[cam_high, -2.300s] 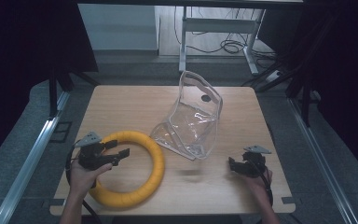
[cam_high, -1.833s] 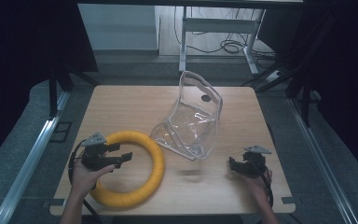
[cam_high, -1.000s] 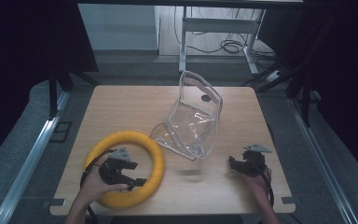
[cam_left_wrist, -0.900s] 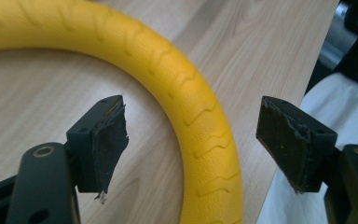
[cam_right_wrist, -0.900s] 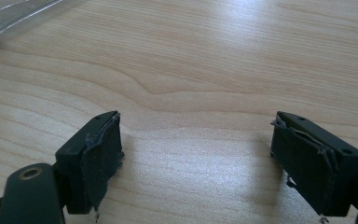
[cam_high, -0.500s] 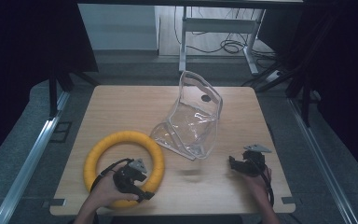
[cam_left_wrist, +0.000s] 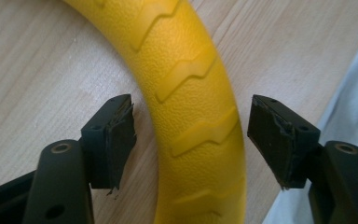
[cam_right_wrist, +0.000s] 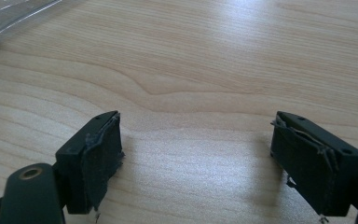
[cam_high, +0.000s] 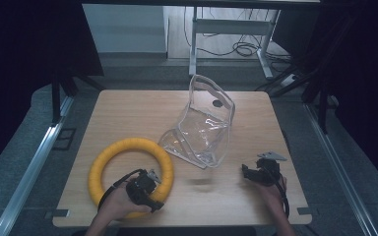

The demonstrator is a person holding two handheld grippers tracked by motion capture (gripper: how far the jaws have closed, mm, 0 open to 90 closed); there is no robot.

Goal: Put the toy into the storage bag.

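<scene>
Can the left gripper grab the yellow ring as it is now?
Probably yes: the left gripper is open, its fingers straddle the yellow ring, and nothing lies between them.

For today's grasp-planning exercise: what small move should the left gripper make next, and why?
Probably close. The left gripper is open, its jaws either side of the ribbed yellow foam ring lying on the wooden table, with gaps at both pads, so closing should clamp it.

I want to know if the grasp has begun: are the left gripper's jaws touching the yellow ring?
Apart. In the left gripper view the left gripper straddles the yellow ring, with wood showing beside each jaw.
</scene>
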